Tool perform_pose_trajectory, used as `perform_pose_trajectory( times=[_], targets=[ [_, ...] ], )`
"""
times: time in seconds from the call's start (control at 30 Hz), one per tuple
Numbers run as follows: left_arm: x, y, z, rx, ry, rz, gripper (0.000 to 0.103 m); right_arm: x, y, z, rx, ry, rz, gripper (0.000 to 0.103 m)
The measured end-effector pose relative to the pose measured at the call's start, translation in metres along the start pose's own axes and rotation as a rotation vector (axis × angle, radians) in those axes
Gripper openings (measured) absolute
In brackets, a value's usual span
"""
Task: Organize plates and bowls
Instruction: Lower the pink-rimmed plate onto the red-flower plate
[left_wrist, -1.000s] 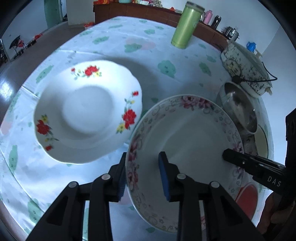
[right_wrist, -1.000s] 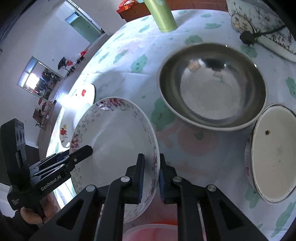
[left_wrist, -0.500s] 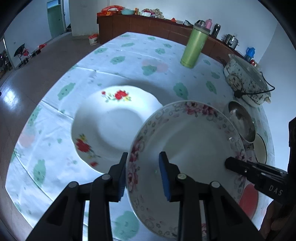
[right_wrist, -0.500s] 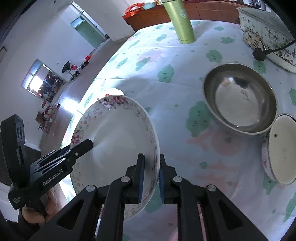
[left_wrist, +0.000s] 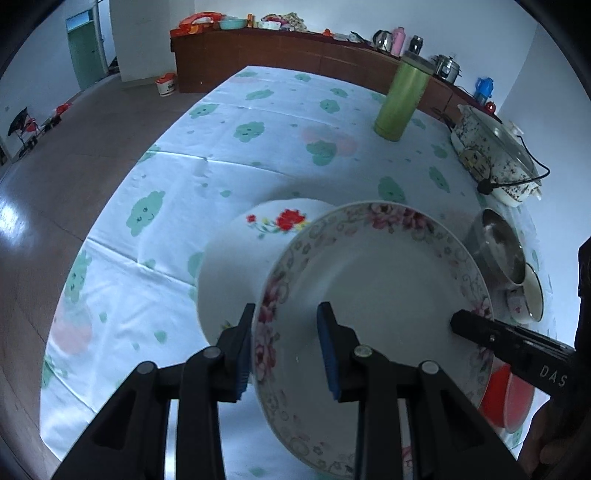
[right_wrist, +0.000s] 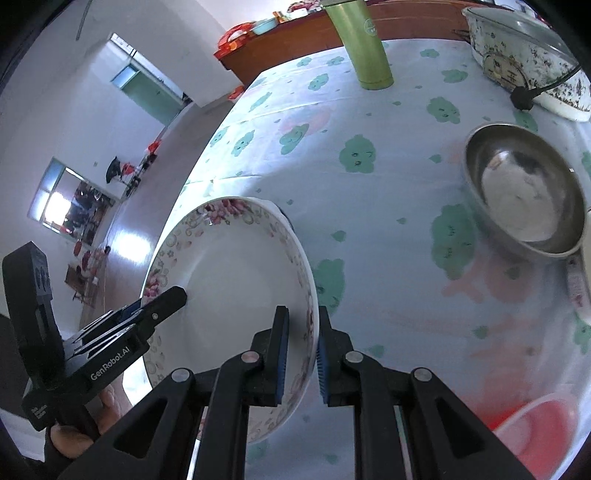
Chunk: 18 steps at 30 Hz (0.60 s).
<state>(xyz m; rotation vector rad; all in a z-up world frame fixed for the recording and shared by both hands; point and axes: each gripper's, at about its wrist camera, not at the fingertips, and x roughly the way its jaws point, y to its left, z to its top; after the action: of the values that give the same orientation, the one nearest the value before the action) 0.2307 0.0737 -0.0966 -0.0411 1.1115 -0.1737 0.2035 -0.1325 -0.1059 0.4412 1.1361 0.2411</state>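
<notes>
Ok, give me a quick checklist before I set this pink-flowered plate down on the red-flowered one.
1. Left tool clamped on pink-flowered plate rim: ok.
2. Right tool clamped on the opposite rim: ok.
3. Red-flowered plate on the tablecloth, nothing in its visible part: ok.
4. Held plate centred over it: not ok, offset to the side.
5. Steel bowl clear of the path: ok.
6. Plate level: cannot tell.

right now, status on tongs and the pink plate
Both tongs, left and right, shut on pink-flowered plate rims. Plate lifted, partly over red-flowered plate. Steel bowl off to the side.
</notes>
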Motion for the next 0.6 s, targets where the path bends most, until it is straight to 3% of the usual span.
perform_pose_trajectory(
  times=[0.6],
  targets=[
    [0.049,0.047,0.039,0.091,0.031,-0.027,0.031,0.055,0.034,0.013,0.095,-0.025,-0.091,0.015]
  ],
)
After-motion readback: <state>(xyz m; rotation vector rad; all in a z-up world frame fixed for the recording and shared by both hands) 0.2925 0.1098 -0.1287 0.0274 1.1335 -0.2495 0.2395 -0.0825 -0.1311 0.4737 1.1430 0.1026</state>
